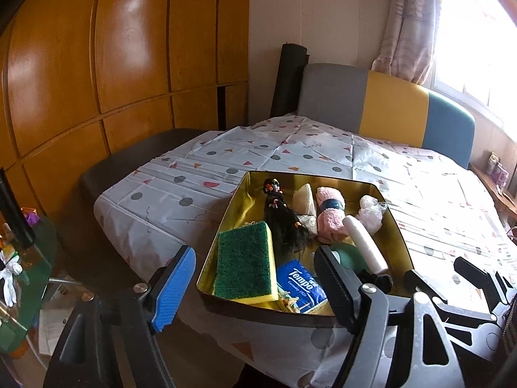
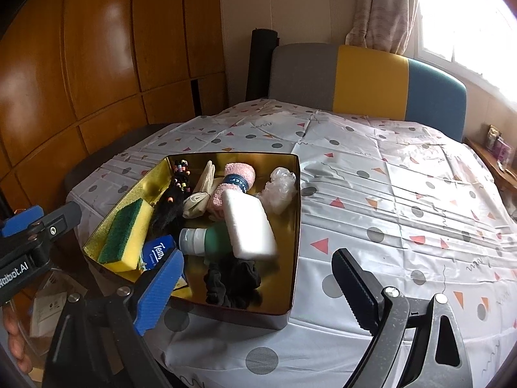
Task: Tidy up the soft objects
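A gold tin [image 1: 226, 213] [image 2: 295, 220] stands on the patterned tablecloth. Inside lie a green-and-yellow sponge [image 1: 244, 258] [image 2: 124, 236], a blue tissue pack [image 1: 302, 281] [image 2: 158, 250], beaded black hair [image 1: 284, 223] [image 2: 169, 207], a pink sock roll [image 1: 328, 216] [image 2: 236, 177], a white foam block [image 1: 365, 245] [image 2: 248, 229], a green bottle [image 2: 206, 241] and a black scrunchie [image 2: 232, 281]. My left gripper [image 1: 255, 258] hovers open over the tin's near left end, holding nothing. Over the near right corner my right gripper [image 2: 258, 258] is open and empty too.
Beige cloth [image 2: 197, 205] and crumpled plastic [image 2: 279, 190] also lie in the tin. Bare tablecloth [image 2: 404, 210] spreads to the tin's right. A grey, yellow and blue chair back [image 2: 368, 80] stands behind the table, wooden cabinets [image 1: 129, 48] to the left. A hand [image 2: 14, 339] shows low left.
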Tool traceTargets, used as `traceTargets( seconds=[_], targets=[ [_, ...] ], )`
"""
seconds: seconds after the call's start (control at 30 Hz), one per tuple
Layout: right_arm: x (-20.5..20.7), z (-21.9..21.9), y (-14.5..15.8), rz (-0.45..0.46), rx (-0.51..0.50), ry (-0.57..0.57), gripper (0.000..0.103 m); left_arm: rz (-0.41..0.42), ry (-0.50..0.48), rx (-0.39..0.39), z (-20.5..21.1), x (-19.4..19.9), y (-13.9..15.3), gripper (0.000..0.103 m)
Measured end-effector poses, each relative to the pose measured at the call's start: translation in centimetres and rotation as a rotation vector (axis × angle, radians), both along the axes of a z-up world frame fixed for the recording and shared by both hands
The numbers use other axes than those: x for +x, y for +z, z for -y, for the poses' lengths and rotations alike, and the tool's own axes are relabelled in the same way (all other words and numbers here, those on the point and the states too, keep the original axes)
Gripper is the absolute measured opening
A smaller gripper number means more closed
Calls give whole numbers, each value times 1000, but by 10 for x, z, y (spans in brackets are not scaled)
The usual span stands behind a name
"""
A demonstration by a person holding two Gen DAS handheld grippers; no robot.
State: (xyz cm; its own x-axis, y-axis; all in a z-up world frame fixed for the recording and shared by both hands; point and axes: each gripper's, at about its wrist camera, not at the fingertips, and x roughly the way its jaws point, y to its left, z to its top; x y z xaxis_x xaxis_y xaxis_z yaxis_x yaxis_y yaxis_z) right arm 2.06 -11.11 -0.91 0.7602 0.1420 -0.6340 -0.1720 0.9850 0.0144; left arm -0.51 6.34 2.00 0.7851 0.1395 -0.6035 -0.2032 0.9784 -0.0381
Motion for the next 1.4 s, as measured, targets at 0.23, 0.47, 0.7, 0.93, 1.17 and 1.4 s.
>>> traceTargets(
  seconds=[0.23,0.47,0.7,0.93,1.17,1.4],
  targets=[
    [1,-2,-2,1,-6,1,94,-4,2,-17,-3,0,-1,73],
    [3,-6,2,12,-12,6,94,-9,1,-20,-5,1,-2,72],
    [6,-11,4,19,-15,14,94,-13,11,-25,-7,2,-2,72],
    [7,-13,3,20,-19,19,97,-23,12,-21,-7,4,-3,72],
    [8,-11,1,11,-16,16,97,-36,18,-25,-8,6,-5,66],
    [9,-11,0,7,-16,18,97,-43,21,-21,-9,6,-6,66]
  ],
)
